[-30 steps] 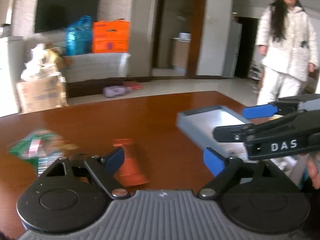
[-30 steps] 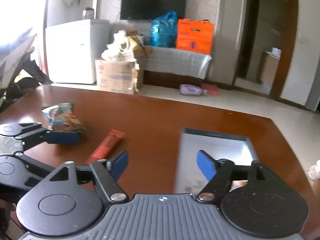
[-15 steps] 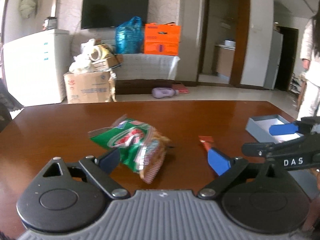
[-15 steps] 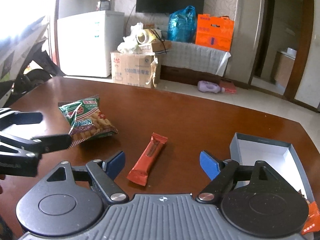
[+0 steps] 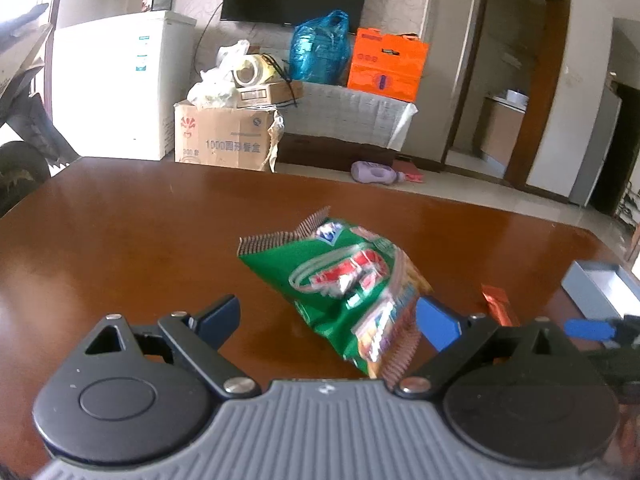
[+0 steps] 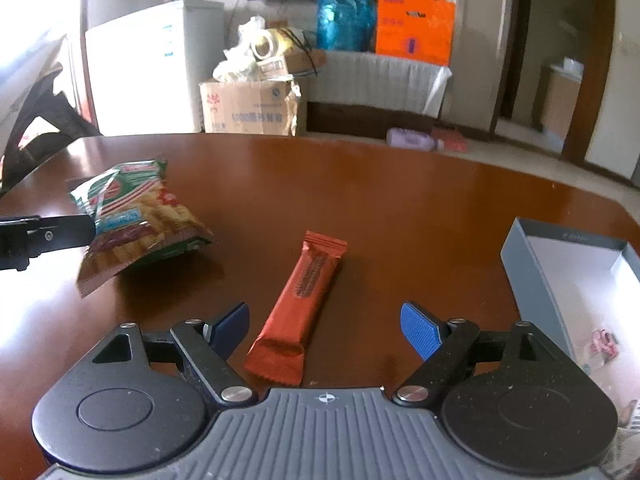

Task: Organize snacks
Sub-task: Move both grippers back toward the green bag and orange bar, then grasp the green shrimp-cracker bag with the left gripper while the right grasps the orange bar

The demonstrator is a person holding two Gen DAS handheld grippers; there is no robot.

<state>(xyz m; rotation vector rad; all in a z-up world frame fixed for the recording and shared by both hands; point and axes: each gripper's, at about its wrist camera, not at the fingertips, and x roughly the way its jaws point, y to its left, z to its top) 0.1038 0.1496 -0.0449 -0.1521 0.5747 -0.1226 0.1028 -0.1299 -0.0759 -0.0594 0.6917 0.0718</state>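
two claws are ours, both spread wide and holding nothing. between the fingers of our left claw point(image 5: 328, 318) lies the green chip bag point(image 5: 352, 288), its crinkled foil close to the right pad; we cannot tell whether they touch. our right claw point(image 6: 325, 328) stands apart around the near end of the orange snack bar point(image 6: 298, 312), which lies flat on the glossy brown table point(image 6: 420, 216). at the right sits the grey box point(image 6: 568, 276), open-topped, its near end cut off by our claw; a small wrapper inside is too blurred to make out. the bag's print is blurred too.
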